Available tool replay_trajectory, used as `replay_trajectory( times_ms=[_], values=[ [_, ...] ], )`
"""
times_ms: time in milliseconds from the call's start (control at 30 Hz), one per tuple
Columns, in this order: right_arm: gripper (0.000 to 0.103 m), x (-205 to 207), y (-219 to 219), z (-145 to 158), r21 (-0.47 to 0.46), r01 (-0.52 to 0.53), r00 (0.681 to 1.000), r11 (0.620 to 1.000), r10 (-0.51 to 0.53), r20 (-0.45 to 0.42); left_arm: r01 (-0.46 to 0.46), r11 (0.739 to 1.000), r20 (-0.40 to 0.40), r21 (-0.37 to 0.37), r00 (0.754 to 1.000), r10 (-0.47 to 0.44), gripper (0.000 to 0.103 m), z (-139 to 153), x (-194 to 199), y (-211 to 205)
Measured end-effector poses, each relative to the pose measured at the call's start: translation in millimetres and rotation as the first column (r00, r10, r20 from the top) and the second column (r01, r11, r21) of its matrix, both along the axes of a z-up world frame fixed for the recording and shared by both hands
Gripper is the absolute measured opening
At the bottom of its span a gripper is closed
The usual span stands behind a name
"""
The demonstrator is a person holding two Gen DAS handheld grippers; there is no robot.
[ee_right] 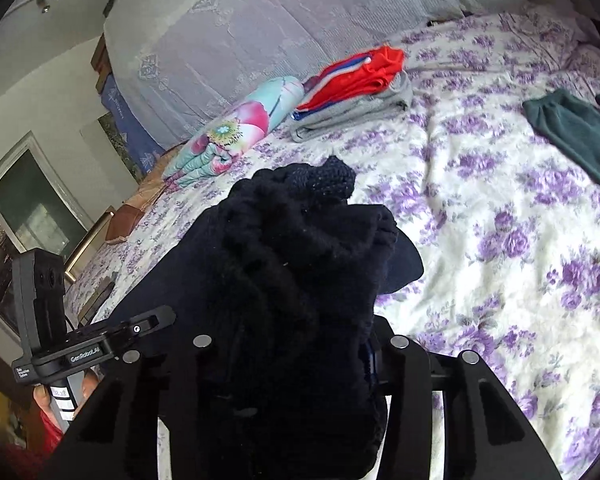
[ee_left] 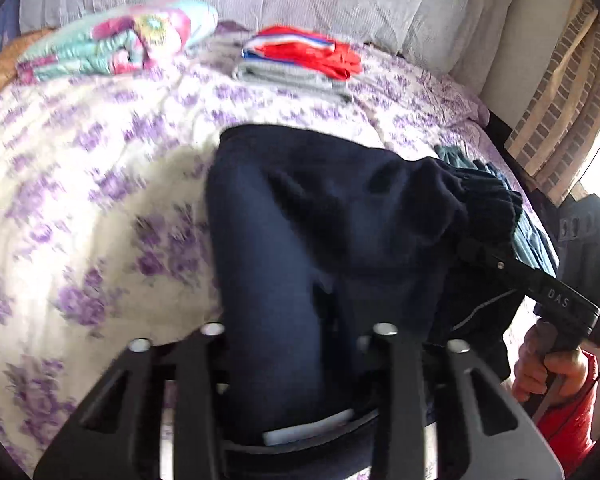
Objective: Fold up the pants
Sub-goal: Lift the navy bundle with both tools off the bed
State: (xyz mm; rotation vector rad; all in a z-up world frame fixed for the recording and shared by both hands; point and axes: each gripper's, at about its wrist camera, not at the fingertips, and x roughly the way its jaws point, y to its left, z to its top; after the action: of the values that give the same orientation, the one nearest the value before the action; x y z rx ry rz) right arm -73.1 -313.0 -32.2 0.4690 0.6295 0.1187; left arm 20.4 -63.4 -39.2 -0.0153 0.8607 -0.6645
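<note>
Navy fleece, the pants (ee_left: 300, 220) lie bunched on the flowered bed (ee_left: 80, 200); left gripper (ee_left: 300, 332) is pinched nearly closed on a leg; right gripper (ee_right: 300, 344) clamps the thick ribbed end; soft, limp, light cloth; best held at waistband and cuffs.

Pants (ee_left: 300, 220) were seen as dark navy cloth, matt, with a ribbed knit waistband (ee_right: 300, 216). Bedspread (ee_right: 480, 220) was rendered as soft matt floral cloth. Grippers' fingers (ee_left: 396, 392) were noted as matt black plastic with shiny metal studs.
</note>
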Motion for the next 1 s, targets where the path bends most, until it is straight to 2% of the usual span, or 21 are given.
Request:
replay_trajectory(
  times_ms=[100,233,367,467,567,633,700,767,1000],
  values=[
    [0.043,-3,4,26,-0.034,-0.012,0.998,0.999,0.014,0.056,-0.005,0.999,0.032,-0.038,0.999,0.007,0.021,22,1,3],
    [0.043,-7,1,61,-0.060,0.001,0.991,0.998,0.007,0.137,-0.003,0.999,0.147,-0.048,0.989,0.010,0.021,58,-4,0],
    [0.043,-10,-2,76,-0.066,0.010,0.985,0.998,0.001,0.170,0.010,0.999,0.190,-0.049,0.982,-0.001,0.021,79,-6,-1],
    [0.043,0,-7,54,-0.037,0.006,0.995,0.999,-0.002,0.100,0.010,1.000,0.146,-0.005,0.989,-0.009,0.021,64,1,-7],
    [0.043,16,-11,12,-0.002,0.002,1.000,1.000,-0.002,-0.018,0.006,0.998,0.038,0.061,0.999,-0.009,0.021,28,14,-15],
    [0.044,22,-14,-11,0.004,0.014,0.998,1.000,-0.014,-0.068,0.000,0.994,-0.003,0.108,1.000,0.000,0.022,2,21,-20],
    [0.044,23,-22,-20,0.037,0.017,0.997,0.999,-0.014,-0.070,-0.012,0.994,0.043,0.110,0.999,0.007,0.028,-5,16,-18],
    [0.044,23,-25,-23,0.064,0.017,0.997,0.998,-0.012,-0.072,-0.012,0.992,0.089,0.127,0.996,0.001,0.028,-5,10,-19],
    [0.044,21,-20,-15,0.040,0.019,0.999,0.999,-0.017,-0.051,-0.026,0.989,0.160,0.144,0.987,0.003,0.021,1,6,-25]
  ],
)
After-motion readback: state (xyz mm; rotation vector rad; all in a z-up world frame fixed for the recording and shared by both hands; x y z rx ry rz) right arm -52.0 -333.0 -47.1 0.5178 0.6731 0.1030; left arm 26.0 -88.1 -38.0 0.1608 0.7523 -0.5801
